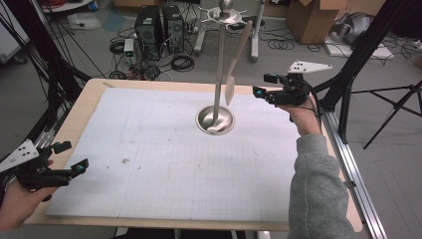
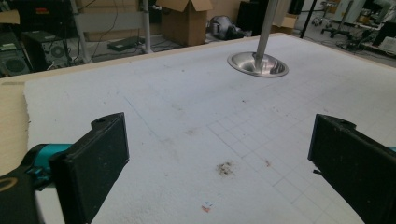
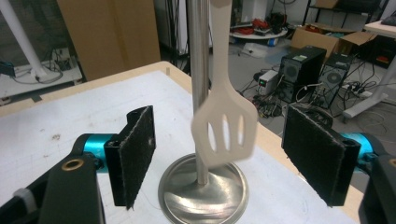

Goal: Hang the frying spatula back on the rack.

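Note:
A metal stand (image 1: 218, 59) with a round base (image 1: 215, 120) rises from the far middle of the white mat. A cream slotted spatula (image 1: 234, 74) hangs from a hook at its top, blade down. My right gripper (image 1: 263, 84) hovers just right of the blade, open. In the right gripper view the spatula (image 3: 226, 130) looks blurred, hanging in front of the pole (image 3: 198, 56) between the two pads, touching neither. My left gripper (image 1: 73, 156) rests open at the mat's near left corner. Its view faces the stand's base (image 2: 258, 64) across bare mat, with nothing between the pads.
The white gridded mat (image 1: 164, 164) lies on a wooden table (image 1: 92, 92). A metal rail (image 1: 356, 174) runs along the table's right side. On the floor beyond are computer towers (image 1: 159, 27), cables, cardboard boxes (image 1: 311, 17) and a black tripod (image 1: 393, 107).

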A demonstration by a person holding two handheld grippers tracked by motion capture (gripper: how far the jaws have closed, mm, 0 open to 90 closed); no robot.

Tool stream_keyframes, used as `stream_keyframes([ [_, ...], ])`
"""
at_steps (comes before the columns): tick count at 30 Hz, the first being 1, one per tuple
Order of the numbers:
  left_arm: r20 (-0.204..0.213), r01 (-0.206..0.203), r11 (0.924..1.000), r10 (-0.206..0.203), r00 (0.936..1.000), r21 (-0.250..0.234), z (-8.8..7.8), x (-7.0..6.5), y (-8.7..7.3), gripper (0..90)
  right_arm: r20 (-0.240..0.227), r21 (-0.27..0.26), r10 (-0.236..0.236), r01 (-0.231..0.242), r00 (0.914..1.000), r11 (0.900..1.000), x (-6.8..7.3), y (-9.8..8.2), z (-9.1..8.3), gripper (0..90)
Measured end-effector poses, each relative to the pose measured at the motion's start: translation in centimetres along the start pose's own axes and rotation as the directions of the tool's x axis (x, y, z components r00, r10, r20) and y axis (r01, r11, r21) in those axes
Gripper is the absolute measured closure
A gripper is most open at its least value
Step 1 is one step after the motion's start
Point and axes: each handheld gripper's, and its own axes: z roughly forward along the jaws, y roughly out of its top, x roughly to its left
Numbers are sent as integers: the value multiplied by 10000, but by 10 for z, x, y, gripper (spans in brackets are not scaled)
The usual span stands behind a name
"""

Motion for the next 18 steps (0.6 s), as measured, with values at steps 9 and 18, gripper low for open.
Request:
stream_keyframes([
  [9, 171, -76, 9999, 78, 9998, -68, 10, 1, 2, 56, -17, 88, -46, 46, 10000, 10000, 7, -12, -9, 249],
  [18, 286, -75, 9999, 78, 9996, -120, 16, 1, 3, 56, -168, 123, -378, 380, 9991, 9992, 21, -16, -13, 222],
])
